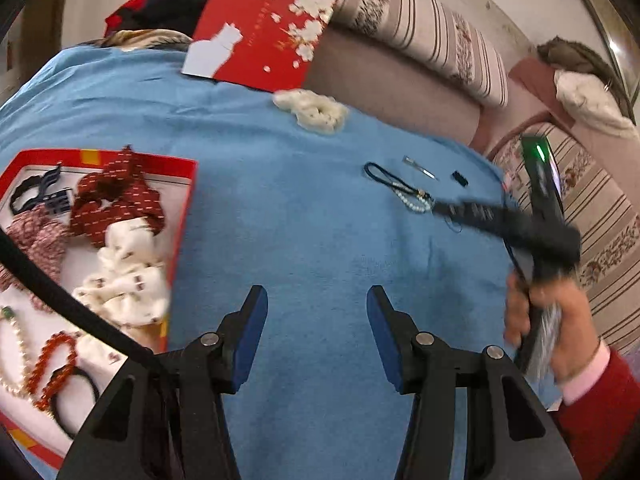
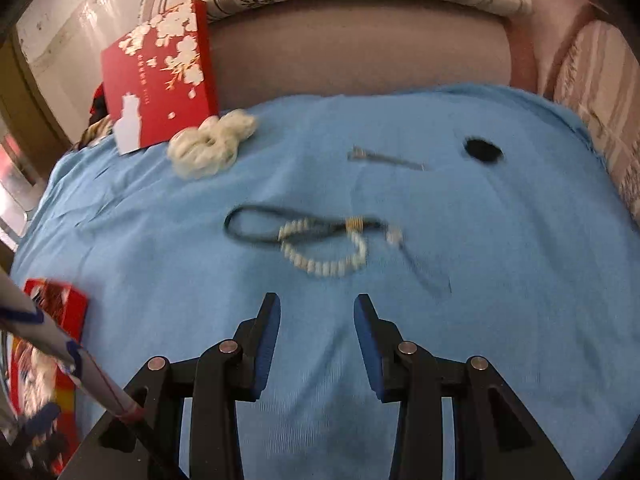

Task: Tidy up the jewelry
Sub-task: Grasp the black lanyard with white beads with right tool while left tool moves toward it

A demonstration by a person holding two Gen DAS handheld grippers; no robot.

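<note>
A white bead bracelet on a dark cord (image 2: 320, 248) lies on the blue cloth (image 2: 500, 280), just ahead of my open, empty right gripper (image 2: 316, 304). It also shows in the left wrist view (image 1: 412, 198), with the right gripper (image 1: 440, 208) reaching toward it. A silver hair clip (image 2: 384, 158) and a small black item (image 2: 482, 150) lie beyond. My left gripper (image 1: 318, 296) is open and empty over the cloth. The red box tray (image 1: 182, 216) at the left holds scrunchies, bead strings and hair ties.
A cream scrunchie (image 1: 314, 110) lies at the far edge of the cloth by the propped red box lid (image 1: 260, 28). A sofa with striped cushions (image 1: 440, 28) stands behind. A black cable (image 1: 60, 300) crosses the tray.
</note>
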